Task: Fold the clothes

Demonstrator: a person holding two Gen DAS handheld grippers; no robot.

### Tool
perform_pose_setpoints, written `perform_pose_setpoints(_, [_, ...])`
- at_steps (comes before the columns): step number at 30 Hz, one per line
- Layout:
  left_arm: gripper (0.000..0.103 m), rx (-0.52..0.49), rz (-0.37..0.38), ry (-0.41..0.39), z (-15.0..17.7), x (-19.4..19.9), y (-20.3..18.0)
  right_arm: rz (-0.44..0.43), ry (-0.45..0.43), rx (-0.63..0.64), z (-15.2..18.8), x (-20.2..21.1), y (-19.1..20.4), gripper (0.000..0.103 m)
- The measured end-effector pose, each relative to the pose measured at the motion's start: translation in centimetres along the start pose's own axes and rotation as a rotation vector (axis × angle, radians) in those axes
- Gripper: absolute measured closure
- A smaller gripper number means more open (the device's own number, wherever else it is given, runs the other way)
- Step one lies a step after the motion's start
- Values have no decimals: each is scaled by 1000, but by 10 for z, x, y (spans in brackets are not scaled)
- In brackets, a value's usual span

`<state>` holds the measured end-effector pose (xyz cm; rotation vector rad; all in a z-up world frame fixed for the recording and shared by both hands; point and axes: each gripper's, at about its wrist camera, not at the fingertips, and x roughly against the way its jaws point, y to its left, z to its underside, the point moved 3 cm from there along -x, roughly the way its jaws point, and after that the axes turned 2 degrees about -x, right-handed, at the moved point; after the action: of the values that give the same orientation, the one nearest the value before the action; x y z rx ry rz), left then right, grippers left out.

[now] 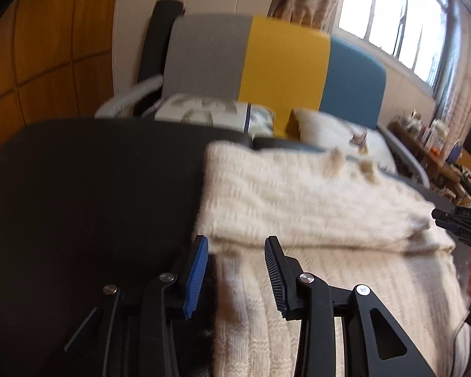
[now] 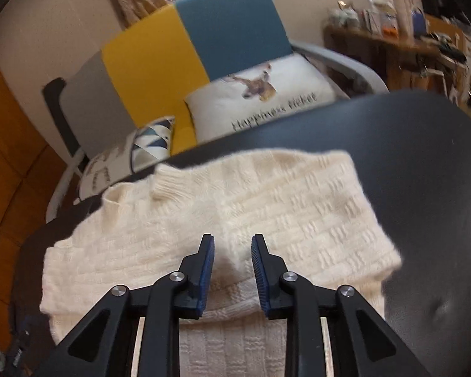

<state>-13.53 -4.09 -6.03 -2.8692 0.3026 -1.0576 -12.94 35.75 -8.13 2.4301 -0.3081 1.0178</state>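
A cream knitted sweater (image 1: pixel 298 194) lies partly folded on a black table (image 1: pixel 94 188). Its upper part is doubled over the lower part, with a fold edge running across. My left gripper (image 1: pixel 237 245) is open, its jaws straddling the sweater's left edge just below that fold. In the right wrist view the sweater (image 2: pixel 267 201) fills the table's middle, with its ribbed collar at the far left. My right gripper (image 2: pixel 232 242) is open over the sweater's folded part, holding nothing. The right gripper's tip also shows in the left wrist view (image 1: pixel 455 223) at the sweater's right side.
Behind the table (image 2: pixel 424 144) stands a grey, yellow and blue sofa (image 1: pixel 282 62) with printed cushions (image 2: pixel 260 97). A cluttered wooden shelf (image 2: pixel 408 40) is at the far right. A window (image 1: pixel 402 15) is behind, and wood panelling (image 1: pixel 47 47) on the left.
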Motion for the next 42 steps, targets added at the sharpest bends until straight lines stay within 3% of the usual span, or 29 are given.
perform_pose_setpoints(2, [53,14,-12,-25,-13,-5,-2,-24,-3,72,-2,-2,20,78])
perform_pose_setpoints(5, [52,29,-31,-23,-31,-27,-8,-44,37,233,-1,-22,65,78])
perform_pose_setpoints(8, [52,-3,-79,41,-39,-66,-16,-11,59,355,8,-46,96,78])
perform_pose_setpoints(13, [52,-75,-197,126,-29,-104,-16,78,96,462,20,-72,92,79])
perform_pose_setpoints(19, [39,-59,-208,165,-16,-112,-6,46,64,242,14,-64,34,81])
perform_pose_setpoints(22, [38,-37,-200,159,-15,-107,-4,6,39,159,9,-48,26,81])
perform_pose_setpoints(25, [39,16,-172,134,-14,-93,-5,-79,33,158,14,-33,34,81])
perform_pose_setpoints(28, [39,27,-150,110,-15,-83,-15,-86,63,210,25,-33,45,81])
perform_pose_setpoints(31, [38,-30,-194,126,-11,-89,-23,-20,94,237,34,-43,44,81])
perform_pose_setpoints(34, [32,-6,-204,161,-9,-96,-16,-2,97,215,36,-50,33,81])
perform_pose_setpoints(42, [29,70,-79,144,0,-48,7,-71,62,84,42,14,1,79])
